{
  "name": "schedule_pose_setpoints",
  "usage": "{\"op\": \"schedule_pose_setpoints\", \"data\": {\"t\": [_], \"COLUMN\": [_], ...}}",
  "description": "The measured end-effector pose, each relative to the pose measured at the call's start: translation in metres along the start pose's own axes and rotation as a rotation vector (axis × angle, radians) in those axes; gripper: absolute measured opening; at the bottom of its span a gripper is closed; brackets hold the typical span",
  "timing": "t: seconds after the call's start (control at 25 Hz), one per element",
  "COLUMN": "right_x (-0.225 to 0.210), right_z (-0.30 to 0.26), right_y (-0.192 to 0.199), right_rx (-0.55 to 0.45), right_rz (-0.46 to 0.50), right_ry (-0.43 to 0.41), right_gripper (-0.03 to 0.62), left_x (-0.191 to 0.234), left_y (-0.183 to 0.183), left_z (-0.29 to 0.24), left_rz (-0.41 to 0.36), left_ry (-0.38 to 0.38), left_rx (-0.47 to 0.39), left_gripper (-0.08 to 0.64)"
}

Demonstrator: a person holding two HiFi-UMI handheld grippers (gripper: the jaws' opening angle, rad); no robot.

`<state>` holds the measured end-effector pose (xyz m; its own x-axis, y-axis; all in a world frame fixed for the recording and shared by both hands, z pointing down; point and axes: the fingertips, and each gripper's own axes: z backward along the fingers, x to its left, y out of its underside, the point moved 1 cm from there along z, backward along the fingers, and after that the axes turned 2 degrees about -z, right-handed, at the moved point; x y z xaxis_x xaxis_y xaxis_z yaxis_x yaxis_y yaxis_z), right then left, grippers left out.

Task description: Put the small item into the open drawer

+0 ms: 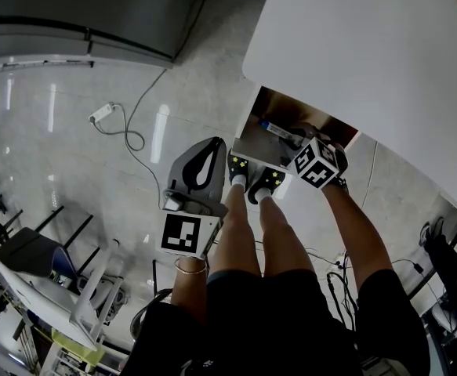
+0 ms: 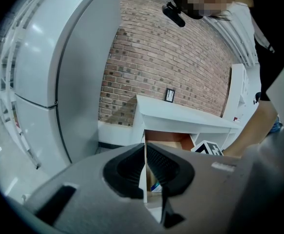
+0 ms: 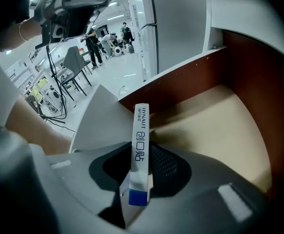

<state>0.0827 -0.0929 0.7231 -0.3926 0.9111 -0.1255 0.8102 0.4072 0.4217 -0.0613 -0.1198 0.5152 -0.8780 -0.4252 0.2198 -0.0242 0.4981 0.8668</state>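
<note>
The small item is a slim white box (image 3: pixel 141 130) with a blue end. It stands on edge between the pads of my right gripper (image 3: pixel 141 152), which is shut on it. The gripper holds it inside the open drawer (image 3: pixel 219 126), above the tan bottom and near the brown wall. In the head view the box (image 1: pixel 277 130) pokes into the drawer (image 1: pixel 253 117) under the white table (image 1: pixel 369 45), with my right gripper (image 1: pixel 297 141) behind it. My left gripper (image 1: pixel 213 144) hangs left of the drawer, shut and holding nothing (image 2: pixel 145 147).
A power strip and cable (image 1: pixel 106 114) lie on the tiled floor to the left. The person's legs and shoes (image 1: pixel 252 180) stand right at the drawer front. A grey cabinet (image 2: pixel 59 72) stands left of the table, and a brick wall (image 2: pixel 171 57) is behind it.
</note>
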Motion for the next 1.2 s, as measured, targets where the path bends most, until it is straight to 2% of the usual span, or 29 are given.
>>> {"op": "schedule_pose_setpoints", "data": {"t": [0.72,1.2], "right_x": [-0.005,-0.013], "right_z": [-0.014,-0.013], "right_y": [0.011,0.001], "right_rx": [0.066,0.047], "right_rz": [0.030,0.029], "right_ry": [-0.006,0.000], "right_gripper": [0.098,0.107], "left_x": [0.004,0.005], "left_y": [0.002,0.001], "left_z": [-0.002,-0.006], "left_rz": [0.014,0.008], "left_ry": [-0.027,-0.028], "left_rx": [0.009,0.016], "left_gripper": [0.011,0.011]}}
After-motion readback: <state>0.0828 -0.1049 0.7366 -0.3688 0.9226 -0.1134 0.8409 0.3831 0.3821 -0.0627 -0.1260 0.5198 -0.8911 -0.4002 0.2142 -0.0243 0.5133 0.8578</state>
